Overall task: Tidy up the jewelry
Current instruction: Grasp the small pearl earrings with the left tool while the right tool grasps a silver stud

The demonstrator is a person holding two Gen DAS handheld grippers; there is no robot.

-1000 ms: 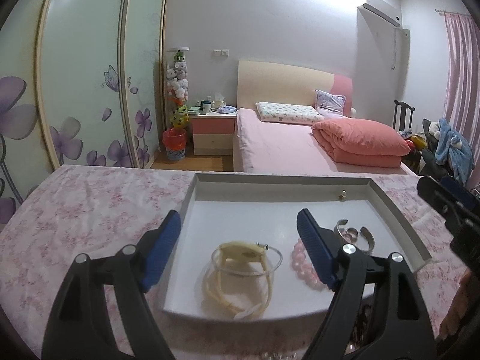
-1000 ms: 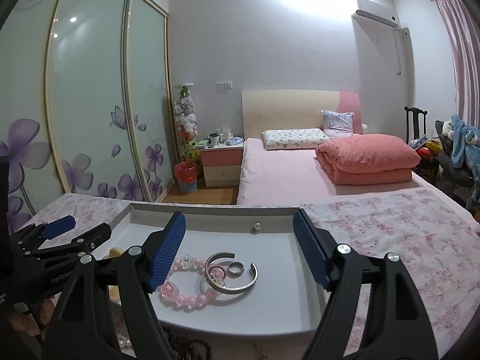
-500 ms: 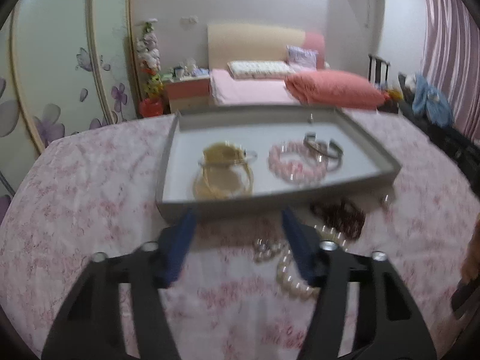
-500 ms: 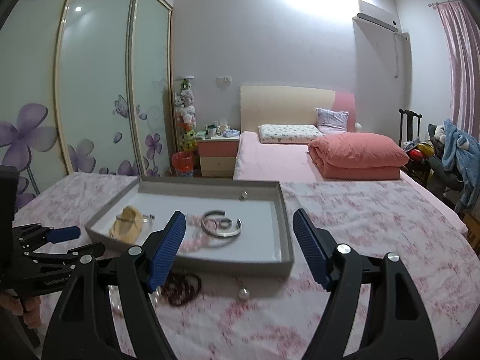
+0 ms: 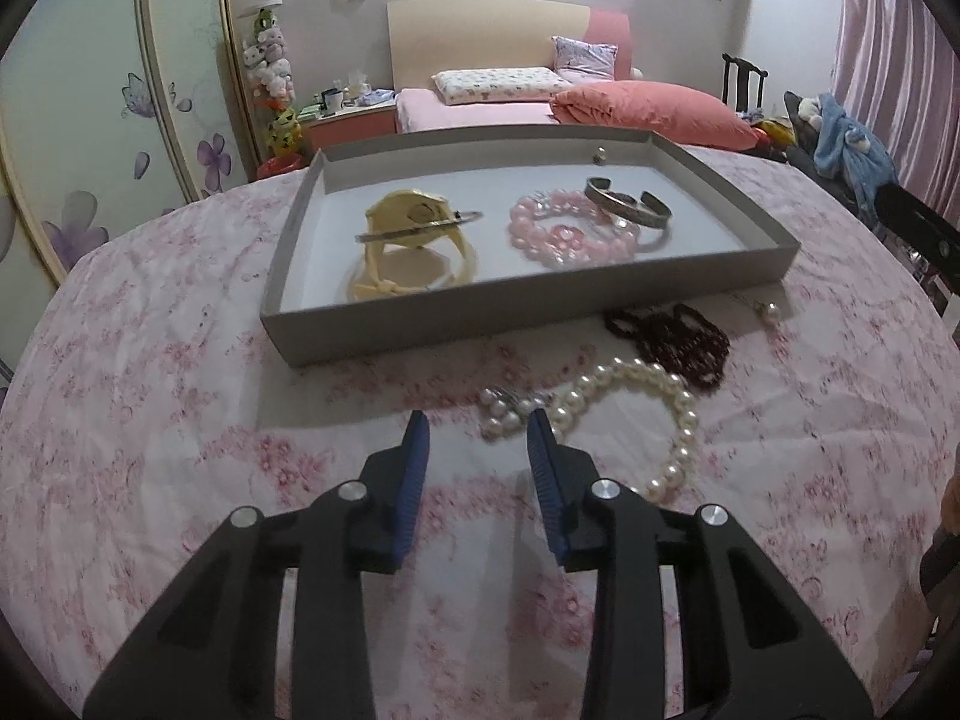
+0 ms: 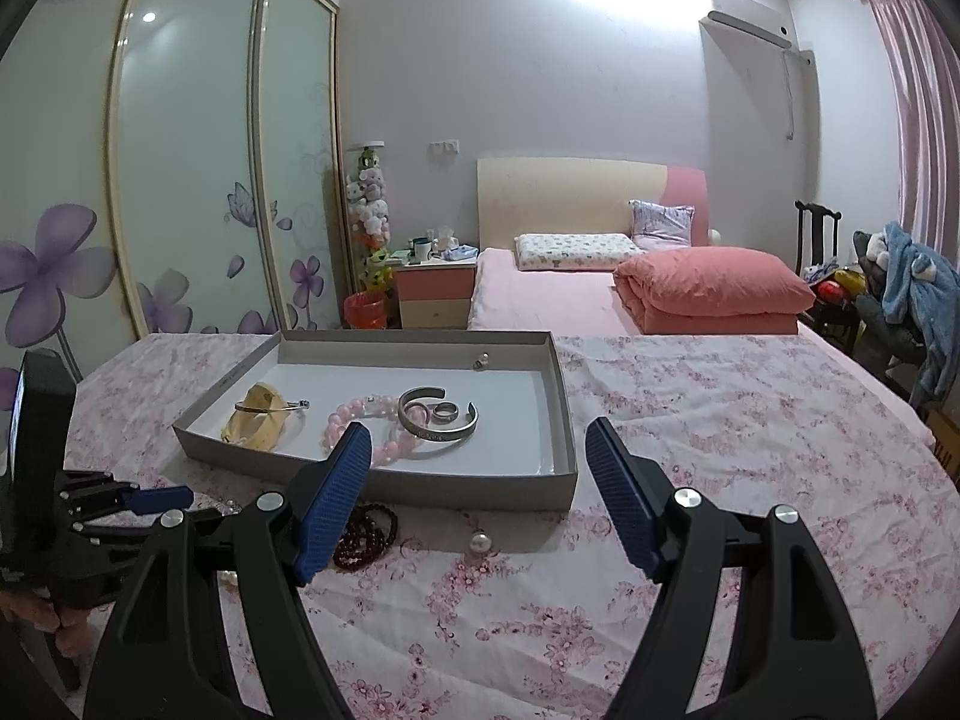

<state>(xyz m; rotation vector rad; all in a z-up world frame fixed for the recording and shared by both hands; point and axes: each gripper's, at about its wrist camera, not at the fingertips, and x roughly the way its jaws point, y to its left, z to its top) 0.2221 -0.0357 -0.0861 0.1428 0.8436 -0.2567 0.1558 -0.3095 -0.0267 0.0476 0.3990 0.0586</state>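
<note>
Pearl bracelet (image 5: 648, 414) lies on the flowered desk (image 5: 180, 408) before the grey tray (image 5: 420, 324); left tongs (image 5: 478, 438), angled downward, have just been narrowing, nothing between; right tongs (image 6: 474, 468) hover wide apart, empty.

One grey tray (image 5: 576, 324) – four bracelets inside, two bead strands and one loose pearl (image 6: 479, 542) outside; two grippers.

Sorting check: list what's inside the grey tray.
Inside the grey tray: a cream band with thin silver bangle, pink bead bracelet, silver cuff, a ring. The small piece at the far wall is unclear.
</note>
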